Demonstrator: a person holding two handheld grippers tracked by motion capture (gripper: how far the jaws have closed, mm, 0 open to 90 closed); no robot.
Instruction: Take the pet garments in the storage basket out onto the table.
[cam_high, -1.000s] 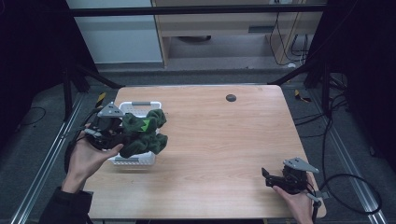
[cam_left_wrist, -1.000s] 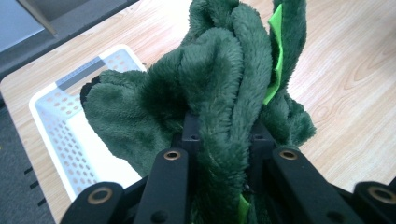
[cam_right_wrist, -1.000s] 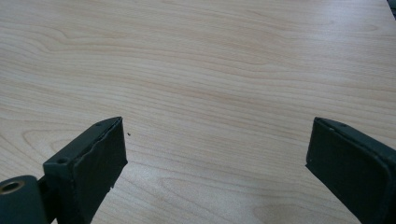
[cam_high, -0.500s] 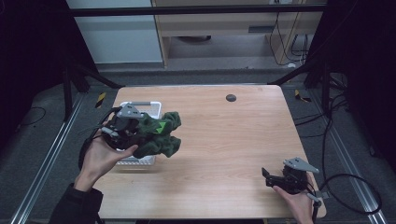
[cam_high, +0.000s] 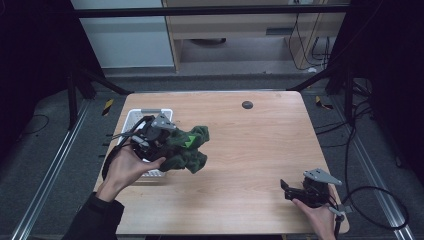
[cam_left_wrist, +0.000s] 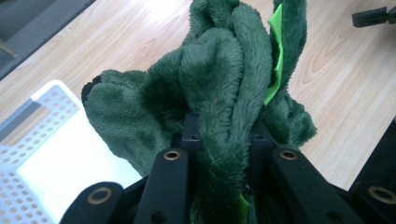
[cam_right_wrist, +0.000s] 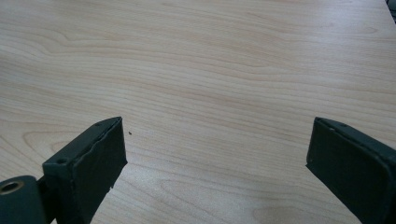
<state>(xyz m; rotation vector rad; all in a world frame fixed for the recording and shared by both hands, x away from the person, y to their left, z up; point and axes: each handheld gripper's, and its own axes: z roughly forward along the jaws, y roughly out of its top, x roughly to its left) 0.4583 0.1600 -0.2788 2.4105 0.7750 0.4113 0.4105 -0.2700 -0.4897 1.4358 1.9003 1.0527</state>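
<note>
While your right gripper (cam_high: 286, 190) sits nearest you with its jaws spread wide over bare table (cam_right_wrist: 224, 56) and nothing between its fingers (cam_right_wrist: 100, 158), your left gripper (cam_left_wrist: 224, 135) is clamped on the dark green plush toy (cam_left_wrist: 219, 79), a thick fold of pile bunched between its fingers (cam_left_wrist: 191, 133). Beyond those fingertips the rest of the toy flops forward and to both sides, a bright green patch (cam_left_wrist: 278, 56) showing on the fold just past the pads. It looks soft, light and limp, so expect it to sag and swing rather than hold a shape; it will not slip easily, but a shallow pinch of fur alone could pull free, so keep a deep bite on a thick fold. To one side of your left fingers, lower down, lies the white perforated basket (cam_left_wrist: 28, 121); the toy hangs over wood just past its rim. Farther off across the table sits a small dark disc (cam_high: 247, 104).
</note>
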